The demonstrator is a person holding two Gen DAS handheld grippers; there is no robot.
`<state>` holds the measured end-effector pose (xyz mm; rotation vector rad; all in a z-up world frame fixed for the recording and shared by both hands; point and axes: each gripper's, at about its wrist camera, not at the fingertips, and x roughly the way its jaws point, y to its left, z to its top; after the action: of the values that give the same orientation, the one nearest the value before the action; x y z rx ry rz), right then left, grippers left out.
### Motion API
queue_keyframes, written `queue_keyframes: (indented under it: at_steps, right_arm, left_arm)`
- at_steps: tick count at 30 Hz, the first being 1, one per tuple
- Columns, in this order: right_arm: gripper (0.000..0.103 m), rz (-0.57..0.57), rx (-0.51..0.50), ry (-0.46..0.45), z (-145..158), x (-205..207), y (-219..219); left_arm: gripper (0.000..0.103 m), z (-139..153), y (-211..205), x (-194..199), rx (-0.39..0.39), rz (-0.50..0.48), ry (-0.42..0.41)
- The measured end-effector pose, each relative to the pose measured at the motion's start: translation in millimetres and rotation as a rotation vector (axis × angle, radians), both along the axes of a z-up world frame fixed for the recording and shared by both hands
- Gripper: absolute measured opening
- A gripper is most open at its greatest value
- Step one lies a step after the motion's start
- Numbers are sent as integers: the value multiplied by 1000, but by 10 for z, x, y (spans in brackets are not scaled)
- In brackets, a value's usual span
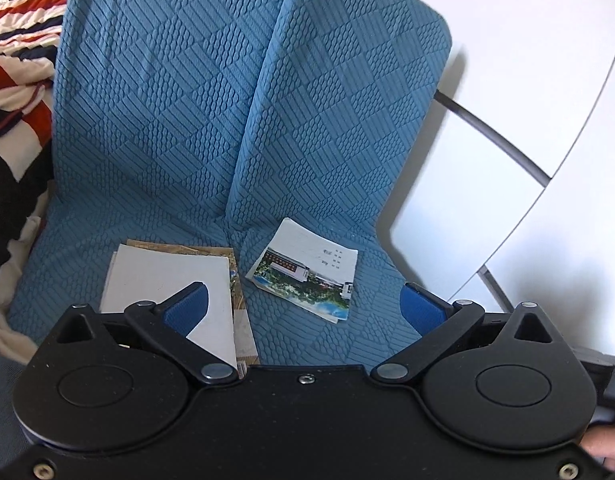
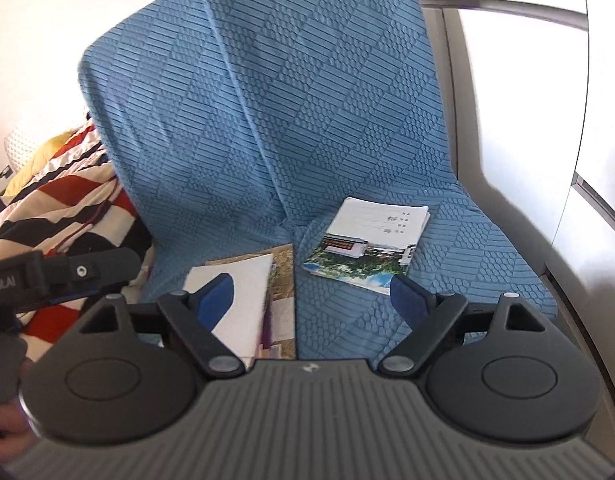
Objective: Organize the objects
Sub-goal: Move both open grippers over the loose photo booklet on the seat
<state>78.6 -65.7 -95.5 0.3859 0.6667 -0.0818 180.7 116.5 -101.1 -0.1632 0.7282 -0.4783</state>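
Covering the seat, a blue quilted throw (image 1: pixel 155 128), booklets (image 1: pixel 307 272) atop, both tongs wide.

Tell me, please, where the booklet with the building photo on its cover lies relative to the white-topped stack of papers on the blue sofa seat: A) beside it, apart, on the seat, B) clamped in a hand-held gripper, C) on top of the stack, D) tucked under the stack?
A: the photo booklet lies flat on the blue sofa cover, with a strip of fabric showing between it and the stack of papers.
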Motion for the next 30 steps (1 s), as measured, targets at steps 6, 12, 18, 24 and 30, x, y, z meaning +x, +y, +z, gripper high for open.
queue_keyframes:
  at_steps: [6,12,18,24,30]
  right_arm:
    - [87,-21,11,-7,-327,149,-132]
    - [86,-49,24,16,-695,278,-238]
    - [86,-78,25,28,-999,374,-341]
    - [86,-101,48,-12,-1228,487,-399]
    - [85,-99,77,23,-1424,683,-423]
  left_arm:
    - [102,-391,-126,332,1,-2,-2]
    - [102,-697,-314,548,33,-34,-3]
    - [102,-927,-505,767,73,-51,-3]
    - [100,-1127,-656,981,94,-82,35]
    - [100,-1225,-738,1202,73,-78,61]
